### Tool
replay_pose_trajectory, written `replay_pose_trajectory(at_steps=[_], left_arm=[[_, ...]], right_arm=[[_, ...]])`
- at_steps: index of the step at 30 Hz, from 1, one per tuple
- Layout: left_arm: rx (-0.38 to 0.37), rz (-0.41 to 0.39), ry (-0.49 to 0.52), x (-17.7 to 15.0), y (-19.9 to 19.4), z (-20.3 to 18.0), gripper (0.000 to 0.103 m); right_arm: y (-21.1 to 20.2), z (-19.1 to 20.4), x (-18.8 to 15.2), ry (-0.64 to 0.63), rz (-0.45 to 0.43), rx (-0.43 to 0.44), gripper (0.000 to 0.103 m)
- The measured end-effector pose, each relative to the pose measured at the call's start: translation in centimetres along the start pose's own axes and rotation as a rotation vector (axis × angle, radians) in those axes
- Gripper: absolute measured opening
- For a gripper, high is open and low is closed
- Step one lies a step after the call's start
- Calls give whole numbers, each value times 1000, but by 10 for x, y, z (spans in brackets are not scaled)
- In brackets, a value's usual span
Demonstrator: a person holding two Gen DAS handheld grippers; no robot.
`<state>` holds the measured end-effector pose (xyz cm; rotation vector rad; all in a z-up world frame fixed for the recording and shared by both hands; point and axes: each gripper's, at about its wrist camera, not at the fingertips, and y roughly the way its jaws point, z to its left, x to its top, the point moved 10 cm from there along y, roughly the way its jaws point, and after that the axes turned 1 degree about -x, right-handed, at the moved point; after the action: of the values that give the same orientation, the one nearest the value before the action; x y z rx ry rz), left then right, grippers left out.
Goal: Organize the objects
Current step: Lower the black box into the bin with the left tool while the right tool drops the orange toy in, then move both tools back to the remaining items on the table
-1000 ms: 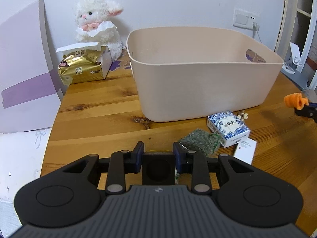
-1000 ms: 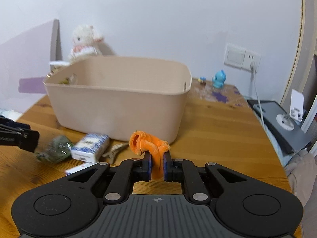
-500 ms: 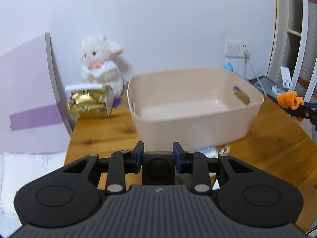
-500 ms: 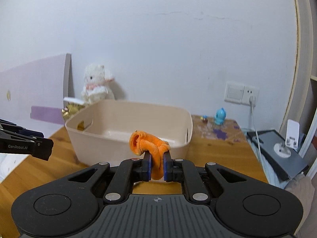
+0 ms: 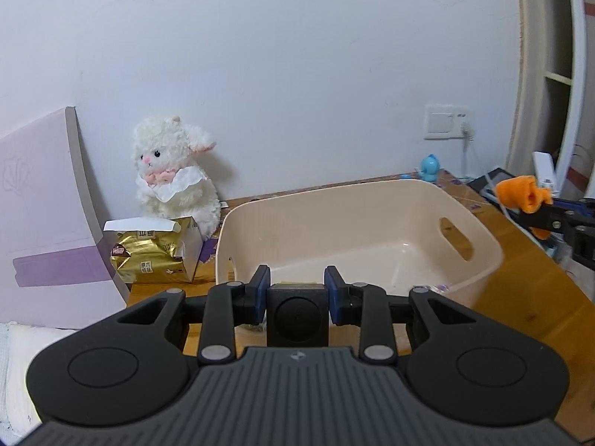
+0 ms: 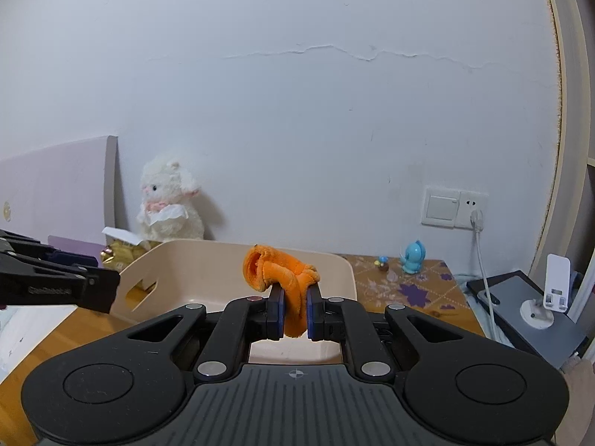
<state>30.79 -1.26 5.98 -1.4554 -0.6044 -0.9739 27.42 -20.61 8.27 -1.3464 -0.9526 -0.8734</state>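
Note:
My left gripper [image 5: 297,286] is shut on a small black block [image 5: 297,314] with a round recess in its face. It hangs above the near rim of the beige plastic bin [image 5: 334,230]. The bin stands on the wooden table [image 5: 528,297], and its floor looks almost bare. My right gripper [image 6: 295,304] is shut on a crumpled orange cloth [image 6: 275,271] and sits high over the bin's [image 6: 208,249] right side. From the left wrist the orange cloth [image 5: 520,193] shows at the right edge. From the right wrist the left gripper [image 6: 93,286] shows at the left.
A white plush lamb [image 5: 171,182] and a gold tissue pack [image 5: 152,256] stand behind the bin on the left, beside a purple board [image 5: 44,215]. A blue figurine [image 6: 412,258], a wall socket with a cable [image 6: 472,219], a grey device and a white stand [image 6: 554,282] are at the right.
Both grippers have risen well above the table with their loads still held. The bin's inside now shows, and the small items in front of the bin have dropped out of view.

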Motion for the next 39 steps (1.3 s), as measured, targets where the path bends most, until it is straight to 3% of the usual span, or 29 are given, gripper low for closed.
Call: replay_pose_trajectory(at_steps=[8,14,22,24,26,28,30,39], left_arm=[[26,77,-18,0,66,-7,34],[51,150,-14,-11,109,-9,34],[51,240,3,-33,134,-12,34],[38,243,5,-35,132,-14,35],[40,232,16,-32,127,-15,44],[45,213,25,-28,119,-14,78],[34,198,31,-23,109,-14,89],[39,163,14,-25,63,0,90]], right_arm=[[46,-10,-7,16,47,-25,11],[85,-15,-27,36,143,-20,11],[113,-12,-54,25,262,-7,14],[112,-10,-54,27,260,-2,33],[107,-7,-51,25,245,2,41],[102,-5,-45,20,229,1,50],[92,-4,-40,20,205,-5,70],[43,7,-20,12,120,9,90]])
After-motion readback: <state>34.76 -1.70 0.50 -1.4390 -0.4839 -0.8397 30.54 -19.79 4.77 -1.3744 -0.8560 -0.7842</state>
